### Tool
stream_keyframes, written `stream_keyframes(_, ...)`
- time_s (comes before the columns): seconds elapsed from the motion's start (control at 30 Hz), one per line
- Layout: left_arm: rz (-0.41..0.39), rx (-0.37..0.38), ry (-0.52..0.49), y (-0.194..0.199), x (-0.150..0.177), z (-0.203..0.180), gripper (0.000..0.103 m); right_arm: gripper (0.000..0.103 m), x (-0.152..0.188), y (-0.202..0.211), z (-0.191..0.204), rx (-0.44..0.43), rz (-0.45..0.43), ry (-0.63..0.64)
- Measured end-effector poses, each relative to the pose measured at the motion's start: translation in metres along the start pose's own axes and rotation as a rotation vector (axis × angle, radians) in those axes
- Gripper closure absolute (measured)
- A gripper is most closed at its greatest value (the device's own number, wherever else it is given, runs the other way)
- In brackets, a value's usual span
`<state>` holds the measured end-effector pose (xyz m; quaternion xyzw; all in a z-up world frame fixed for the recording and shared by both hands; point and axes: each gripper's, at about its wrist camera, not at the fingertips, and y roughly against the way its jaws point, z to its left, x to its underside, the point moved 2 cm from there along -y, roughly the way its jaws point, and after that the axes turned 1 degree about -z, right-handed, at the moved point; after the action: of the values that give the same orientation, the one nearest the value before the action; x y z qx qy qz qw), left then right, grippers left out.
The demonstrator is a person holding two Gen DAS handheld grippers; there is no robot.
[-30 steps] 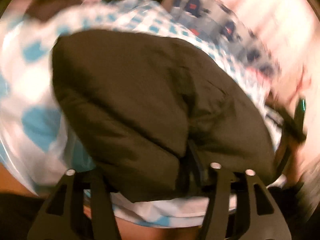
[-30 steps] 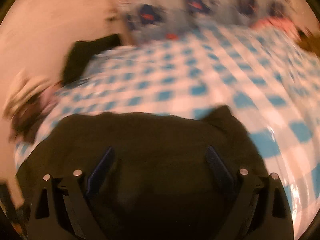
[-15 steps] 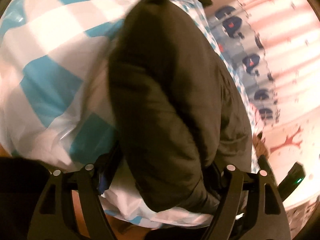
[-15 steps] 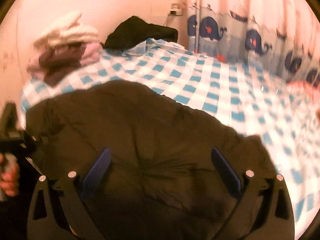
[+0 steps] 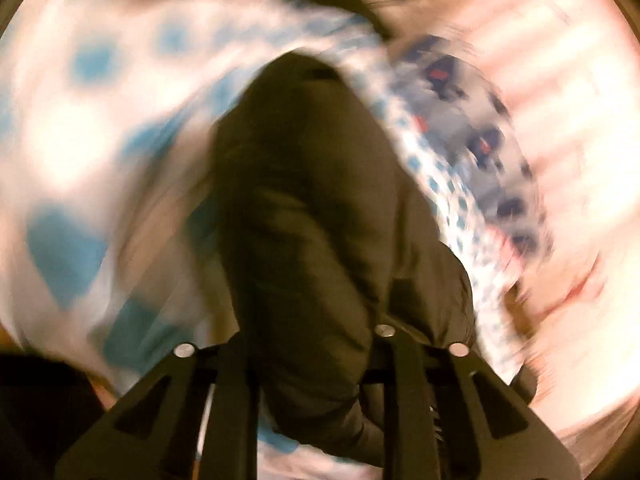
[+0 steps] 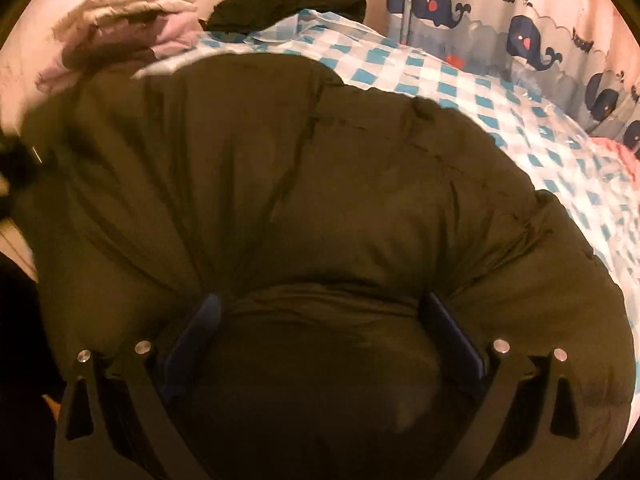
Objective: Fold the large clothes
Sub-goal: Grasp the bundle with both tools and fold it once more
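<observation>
Left gripper (image 5: 310, 344) just closing on dark padded jacket (image 5: 312, 208), blurred blue-checked sheet (image 5: 80, 128) beneath

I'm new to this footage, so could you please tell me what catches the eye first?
A bulky dark padded coat fills the foreground, spread over a blue-and-white checked bed cover. Behind the bed hangs a whale-print curtain, and folded clothes are stacked at the far left corner.

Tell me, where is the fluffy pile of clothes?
In the right wrist view, the fluffy pile of clothes sits top left on the checked bed cover, just beyond the big dark jacket and left of another dark garment.
</observation>
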<state>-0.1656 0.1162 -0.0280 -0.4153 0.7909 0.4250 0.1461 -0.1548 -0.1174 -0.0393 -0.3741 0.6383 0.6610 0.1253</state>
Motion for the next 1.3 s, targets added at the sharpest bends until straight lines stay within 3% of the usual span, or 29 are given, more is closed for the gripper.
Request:
stream_keyframes(0.07, -0.061, 0.022, -0.217, 0.012, 0.002, -0.058, 0.09, 0.006, -0.001, -0.003, -0.002, 0.006, -0.001, 0.0)
stream_keyframes(0.13, -0.092, 0.035, -0.443, 0.016, 0.013, -0.119, 0.09, 0.006, -0.001, 0.0, -0.011, -0.054, 0.01, -0.032)
stream_keyframes(0.17, -0.105, 0.044, -0.579, 0.016, 0.024, -0.155, 0.09, 0.006, -0.003, 0.007, -0.027, -0.16, 0.022, -0.106)
stream_keyframes(0.23, -0.105, 0.067, -0.752, 0.013, 0.044, -0.2, 0.09, 0.006, 0.0, 0.026, -0.065, -0.375, -0.013, -0.316)
stream_keyframes(0.27, -0.098, 0.079, -0.837, 0.01, 0.056, -0.22, 0.09, 0.006, 0.009, 0.037, -0.099, -0.53, -0.038, -0.498)
stream_keyframes(0.3, -0.088, 0.088, -0.923, 0.006, 0.07, -0.239, 0.09, 0.006, 0.015, 0.042, -0.121, -0.631, -0.057, -0.602)
stream_keyframes(0.37, -0.055, 0.099, -1.104, -0.007, 0.104, -0.27, 0.09, 0.006, 0.045, 0.052, -0.181, -0.928, -0.141, -0.883)
stream_keyframes(0.4, -0.027, 0.107, -1.195, -0.017, 0.124, -0.284, 0.09, 0.006, 0.057, 0.054, -0.202, -0.996, -0.163, -0.963)
stream_keyframes(0.47, 0.072, 0.103, -1.393, -0.041, 0.175, -0.301, 0.09, 0.006, 0.076, 0.059, -0.24, -1.03, -0.2, -1.041)
stream_keyframes(0.53, 0.147, 0.066, -1.578, -0.065, 0.223, -0.309, 0.087, 0.006, 0.097, 0.066, -0.283, -0.93, -0.212, -1.093)
stream_keyframes(0.6, 0.238, 0.042, -1.688, -0.091, 0.26, -0.315, 0.082, 0.006, 0.109, 0.081, -0.314, -0.819, -0.266, -1.098)
stream_keyframes(0.67, 0.303, 0.042, -1.729, -0.109, 0.274, -0.32, 0.08, 0.006, 0.113, 0.105, -0.329, -0.756, -0.352, -1.074)
stream_keyframes(0.73, 0.344, 0.036, -1.789, -0.12, 0.29, -0.32, 0.079, 0.006, 0.1, 0.142, -0.341, -0.64, -0.487, -0.982)
stream_keyframes(0.8, 0.361, 0.018, -1.836, -0.125, 0.3, -0.318, 0.077, 0.006, 0.065, 0.164, -0.333, -0.656, -0.537, -0.814)
stream_keyframes(0.87, 0.367, 0.012, -1.833, -0.129, 0.301, -0.317, 0.075, 0.006, 0.027, 0.154, -0.314, -0.646, -0.432, -0.666)
stream_keyframes(0.9, 0.362, 0.011, -1.819, -0.128, 0.3, -0.316, 0.073, 0.006, 0.006, 0.133, -0.295, -0.599, -0.31, -0.58)
stream_keyframes(0.97, 0.321, -0.005, -1.841, -0.121, 0.303, -0.321, 0.069, 0.006, 0.002, 0.094, -0.263, -0.479, -0.128, -0.513)
stream_keyframes(1.0, 0.297, -0.014, -1.858, -0.114, 0.304, -0.32, 0.064, 0.006, 0.008, 0.063, -0.255, -0.333, -0.028, -0.473)
stream_keyframes(1.03, 0.291, -0.007, -1.865, -0.106, 0.305, -0.319, 0.061, 0.006, 0.014, 0.045, -0.255, -0.298, -0.004, -0.471)
stream_keyframes(1.07, 0.285, 0.035, -1.856, -0.089, 0.3, -0.319, 0.061, 0.006, 0.022, 0.034, -0.256, -0.321, 0.008, -0.507)
stream_keyframes(1.13, 0.29, 0.118, -1.771, -0.062, 0.282, -0.321, 0.059, 0.007, 0.038, 0.029, -0.264, -0.357, -0.012, -0.594)
stream_keyframes(1.2, 0.31, 0.256, -1.601, -0.036, 0.246, -0.325, 0.05, 0.007, 0.039, 0.033, -0.267, -0.407, -0.038, -0.624)
stream_keyframes(1.3, 0.234, 0.387, -1.24, -0.035, 0.154, -0.333, 0.038, 0.007, 0.042, 0.056, -0.274, -0.408, -0.109, -0.674)
